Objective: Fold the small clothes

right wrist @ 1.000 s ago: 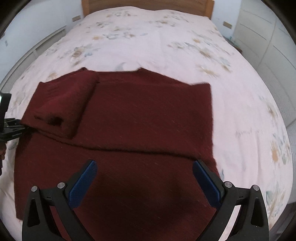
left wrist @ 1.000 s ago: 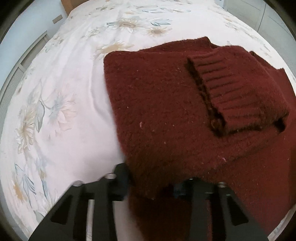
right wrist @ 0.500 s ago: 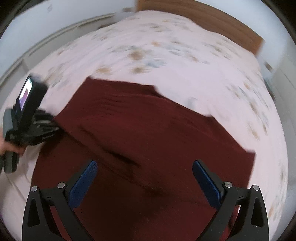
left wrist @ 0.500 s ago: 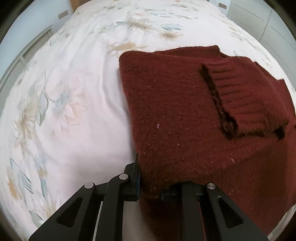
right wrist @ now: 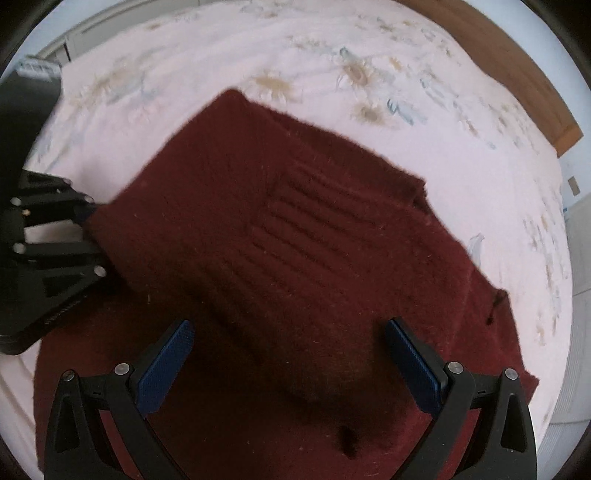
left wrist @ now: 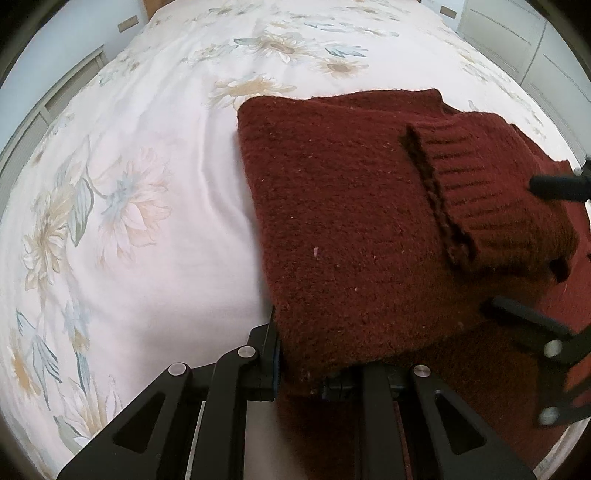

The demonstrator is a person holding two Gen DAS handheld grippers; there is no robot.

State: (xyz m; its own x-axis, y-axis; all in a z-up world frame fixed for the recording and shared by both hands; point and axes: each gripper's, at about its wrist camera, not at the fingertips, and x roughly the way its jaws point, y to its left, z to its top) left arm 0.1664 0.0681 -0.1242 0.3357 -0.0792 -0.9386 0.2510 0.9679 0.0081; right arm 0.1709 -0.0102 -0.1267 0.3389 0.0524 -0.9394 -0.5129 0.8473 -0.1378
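A dark red knitted sweater [left wrist: 351,229] lies partly folded on the bed, its ribbed sleeve cuff [left wrist: 491,192] laid across the top. My left gripper [left wrist: 299,373] is shut on the near corner of the folded upper layer, the knit pinched between its pads. In the right wrist view the sweater [right wrist: 295,240] fills the middle, and my right gripper [right wrist: 288,363] hovers open just above it, blue pads wide apart with nothing pressed between them. The left gripper [right wrist: 88,221] shows at the left edge, gripping the sweater's corner. The right gripper's fingers [left wrist: 532,325] appear blurred at the right of the left wrist view.
The bed carries a white sheet with a pale flower print [left wrist: 122,206] to the left of the sweater. A wooden headboard [right wrist: 517,66] runs along the far right. Pale cupboard fronts [left wrist: 509,33] stand beyond the bed.
The left gripper closed on the sweater's corner and shifted slightly. The right gripper swept left across the sweater and rolled, staying open; it now shows in the left wrist view.
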